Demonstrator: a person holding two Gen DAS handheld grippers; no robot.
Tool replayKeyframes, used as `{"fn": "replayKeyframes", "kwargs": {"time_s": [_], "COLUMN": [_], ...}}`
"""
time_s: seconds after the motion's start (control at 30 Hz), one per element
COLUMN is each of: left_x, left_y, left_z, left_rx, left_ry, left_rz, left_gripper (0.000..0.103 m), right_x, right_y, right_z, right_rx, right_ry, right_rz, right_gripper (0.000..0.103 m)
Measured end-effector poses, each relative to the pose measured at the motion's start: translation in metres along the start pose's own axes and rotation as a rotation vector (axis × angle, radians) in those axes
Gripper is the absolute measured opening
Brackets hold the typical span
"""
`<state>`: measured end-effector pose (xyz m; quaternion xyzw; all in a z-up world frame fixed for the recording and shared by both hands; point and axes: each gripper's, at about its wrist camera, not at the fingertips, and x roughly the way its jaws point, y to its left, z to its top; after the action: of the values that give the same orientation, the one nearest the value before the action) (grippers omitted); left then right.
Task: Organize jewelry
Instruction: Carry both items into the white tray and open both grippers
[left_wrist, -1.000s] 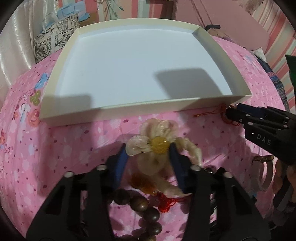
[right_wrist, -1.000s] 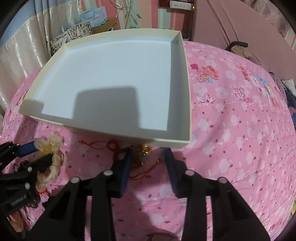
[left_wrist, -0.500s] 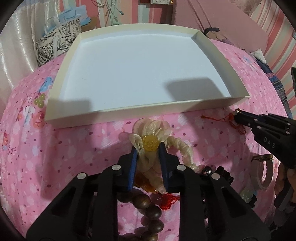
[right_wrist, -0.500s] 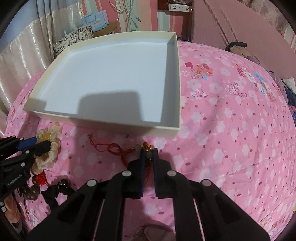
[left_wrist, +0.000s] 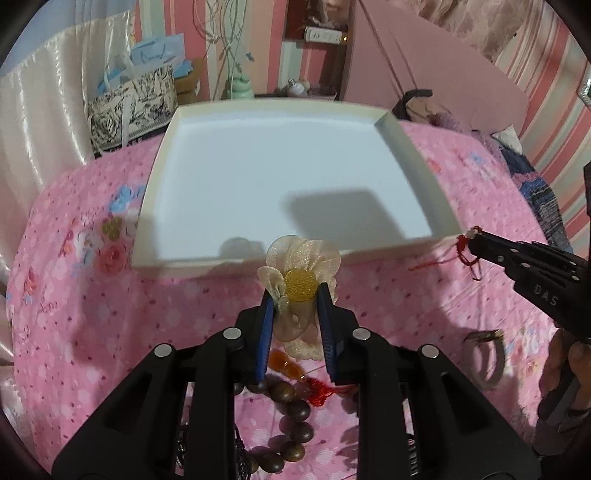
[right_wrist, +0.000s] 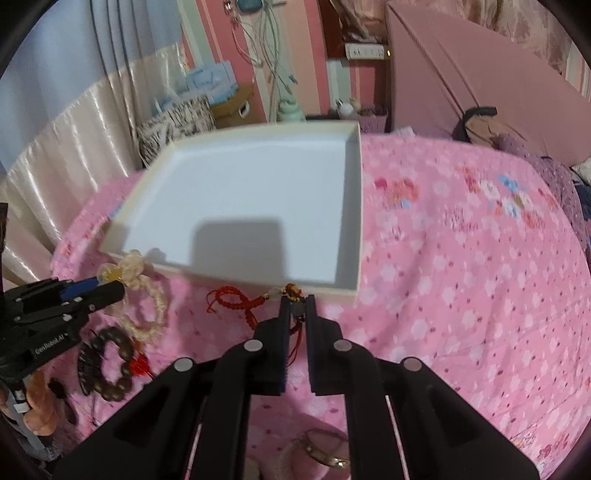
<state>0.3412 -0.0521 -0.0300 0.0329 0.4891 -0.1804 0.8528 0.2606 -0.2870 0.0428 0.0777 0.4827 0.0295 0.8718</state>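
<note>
A cream fabric flower with an amber centre (left_wrist: 301, 264) is pinched between the blue pads of my left gripper (left_wrist: 295, 295), which is shut on it and holds it above the pink bedspread. Its braided cream loop (right_wrist: 147, 314) hangs below. My right gripper (right_wrist: 297, 301) is shut on a red cord charm (right_wrist: 236, 302), whose knotted cord trails to the left. Both grippers are just short of the near rim of the white tray (left_wrist: 258, 177), which holds nothing. In the left wrist view the right gripper (left_wrist: 474, 245) shows at the right with the red cord (left_wrist: 463, 254) at its tip.
A dark wooden bead bracelet (left_wrist: 291, 410) with a red tassel lies under my left gripper. A grey bangle (left_wrist: 487, 354) rests on the bedspread at the right. Bags and boxes (left_wrist: 136, 96) stand beyond the tray's far edge, by the curtain.
Both grippers went from open around their pieces to shut on them. Both have since risen, lifting the flower and the red cord charm off the bedspread.
</note>
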Motion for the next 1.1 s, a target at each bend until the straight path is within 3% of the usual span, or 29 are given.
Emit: {"fn": "replayKeyframes", "kwargs": {"time_s": [0.27,0.6,1.0,1.1], "left_x": [-0.012,0.059,0.135,0.14], "left_y": [0.01,0.042,0.069,0.074], "left_z": [0.06,0.143,0.174,0.173], "left_rx": [-0.039,-0.109,-0.103,-0.126], "left_ry": [-0.074,-0.045,0.015,0.019], "left_rz": [0.0,0.045,0.158,0.127], "left_gripper": [0.021,0.022,0.022,0.022], "right_x": [0.012,0.089,0.163,0.168], "right_y": [0.003,-0.005,-0.002,0.003], "right_z": [0.05,0.127,0.157,0.159], "right_rx": [0.012,0.041,0.044,0.055], "right_ry": [-0.057,-0.053,0.034,0.037], "right_rz": [-0.008,-0.071,-0.131,-0.106], "right_gripper": [0.007,0.007,0.007,0.007]}}
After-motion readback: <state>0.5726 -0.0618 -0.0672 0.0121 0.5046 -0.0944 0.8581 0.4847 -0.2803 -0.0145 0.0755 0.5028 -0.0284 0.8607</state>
